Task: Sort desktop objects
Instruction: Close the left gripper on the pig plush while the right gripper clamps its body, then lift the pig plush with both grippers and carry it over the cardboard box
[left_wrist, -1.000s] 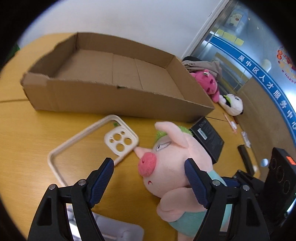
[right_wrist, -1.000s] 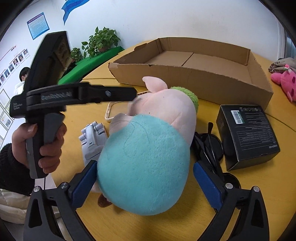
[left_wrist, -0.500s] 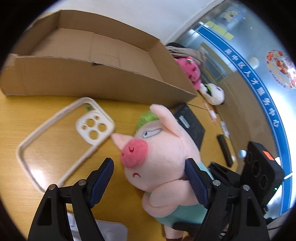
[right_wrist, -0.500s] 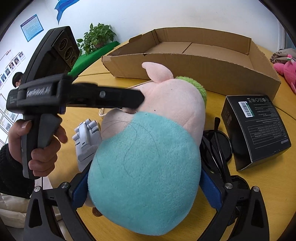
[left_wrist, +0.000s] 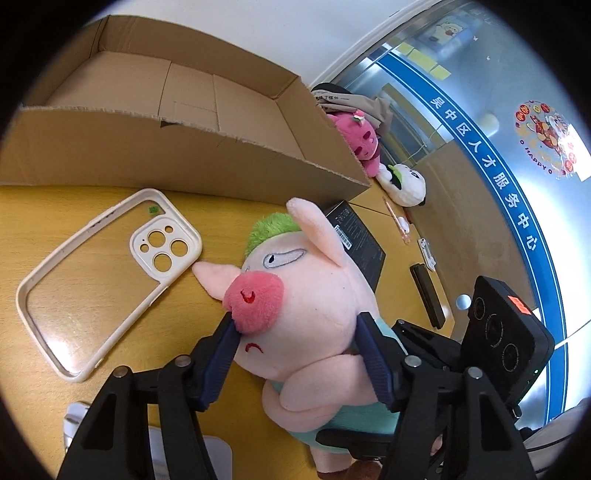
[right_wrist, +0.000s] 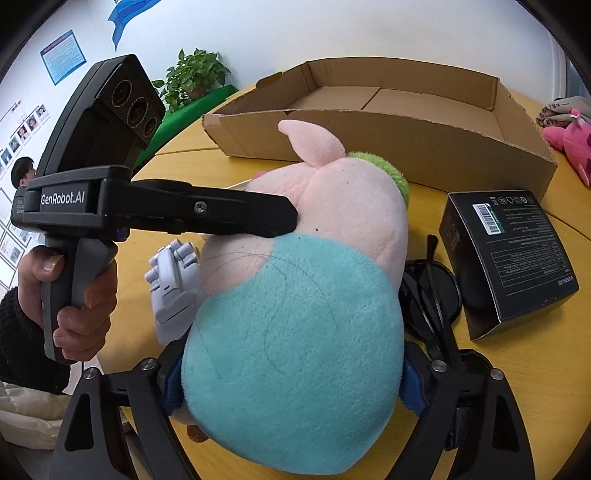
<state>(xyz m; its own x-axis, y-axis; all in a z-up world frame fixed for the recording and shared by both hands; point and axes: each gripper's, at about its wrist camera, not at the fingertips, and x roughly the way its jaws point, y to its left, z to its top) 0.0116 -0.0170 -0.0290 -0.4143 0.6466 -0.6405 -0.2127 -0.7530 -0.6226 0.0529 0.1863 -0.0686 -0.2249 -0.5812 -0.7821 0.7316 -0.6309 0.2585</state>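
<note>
A pink plush pig (left_wrist: 295, 295) with green hair and a teal body (right_wrist: 295, 350) sits on the yellow table, held from two sides. My left gripper (left_wrist: 299, 354) is shut on its head, pads pressing the cheeks. My right gripper (right_wrist: 291, 384) is shut on its teal body from behind. The left gripper's body (right_wrist: 155, 214) shows in the right wrist view. An empty cardboard box (left_wrist: 184, 110) stands behind the pig.
A cream phone case (left_wrist: 107, 273) lies left of the pig. A black box (right_wrist: 509, 254) and black sunglasses (right_wrist: 432, 291) lie to its right. A grey toy hand (right_wrist: 171, 280) lies beside it. Plush toys (left_wrist: 365, 144) sit past the box.
My left gripper moved in on the pig's head and closed on it. My right gripper closed on the teal body. The pig's head now sits between the left pads.
</note>
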